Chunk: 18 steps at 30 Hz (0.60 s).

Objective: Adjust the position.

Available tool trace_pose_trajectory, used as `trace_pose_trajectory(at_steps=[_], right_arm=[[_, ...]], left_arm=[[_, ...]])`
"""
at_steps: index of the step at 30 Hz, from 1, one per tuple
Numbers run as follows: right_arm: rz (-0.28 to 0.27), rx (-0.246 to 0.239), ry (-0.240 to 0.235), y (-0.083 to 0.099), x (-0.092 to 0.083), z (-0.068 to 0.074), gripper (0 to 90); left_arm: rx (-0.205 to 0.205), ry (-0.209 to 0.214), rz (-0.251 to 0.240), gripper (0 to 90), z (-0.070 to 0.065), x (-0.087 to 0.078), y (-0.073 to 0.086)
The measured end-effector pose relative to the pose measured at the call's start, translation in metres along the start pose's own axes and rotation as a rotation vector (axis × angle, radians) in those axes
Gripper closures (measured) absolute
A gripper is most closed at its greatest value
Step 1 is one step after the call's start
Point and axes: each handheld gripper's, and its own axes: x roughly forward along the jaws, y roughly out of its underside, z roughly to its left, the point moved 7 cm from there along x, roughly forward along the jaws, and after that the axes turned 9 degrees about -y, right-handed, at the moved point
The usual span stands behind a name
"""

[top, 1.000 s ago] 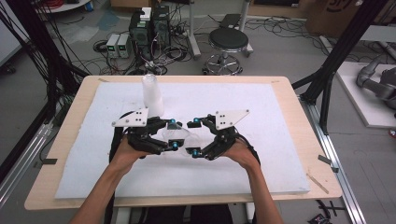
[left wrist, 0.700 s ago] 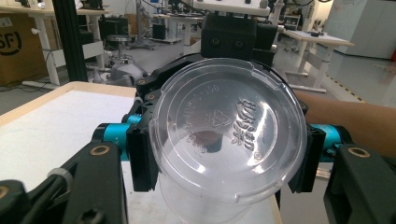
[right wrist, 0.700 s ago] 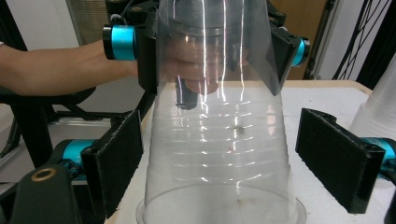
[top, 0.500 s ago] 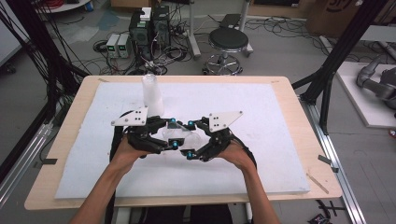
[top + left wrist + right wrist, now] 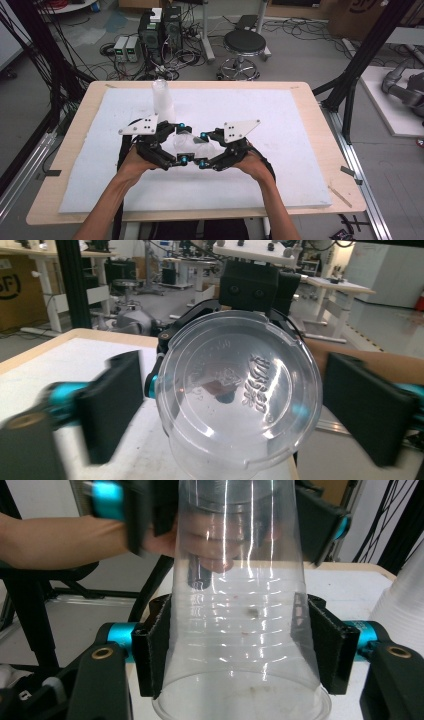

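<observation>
Clear plastic cup (image 5: 192, 146) was held off the white foam pad (image 5: 280, 130), midway between the two grippers at the near-centre of the table (image 5: 320, 130). Cup lay roughly on its side, base toward the left gripper (image 5: 181, 141), mouth toward the right gripper (image 5: 204, 148).

Right gripper: jaws had just been closing, and in the right gripper view both pads (image 5: 156, 650) pressed on the cup's wall near the rim, so it was clamped on the cup (image 5: 240, 625). Nothing inside the cup; only small specks on the wall.

Left gripper: jaws had just been opening. In the left gripper view the cup's base (image 5: 239, 396) sat between the two black pads (image 5: 112, 402) with a gap on each side, no contact visible; the jaws stood apart.

Stack of clear cups (image 5: 162, 100) stood upright on the pad behind the left gripper, apart from the held cup. In the right gripper view its edge showed at the right (image 5: 405, 605).
</observation>
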Motion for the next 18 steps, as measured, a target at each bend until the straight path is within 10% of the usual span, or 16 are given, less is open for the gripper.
trace_pose_trajectory(at_steps=[8,18], right_arm=[[0.027,0.024,0.026,0.003,-0.003,-0.002,35.7],[0.337,0.112,0.008,0.002,-0.014,-0.003,35.7]], left_arm=[[0.048,-0.044,0.078,8.6,0.004,-0.01,0.003],[0.159,-0.072,0.558,9.2,0.017,-0.022,0.017]])
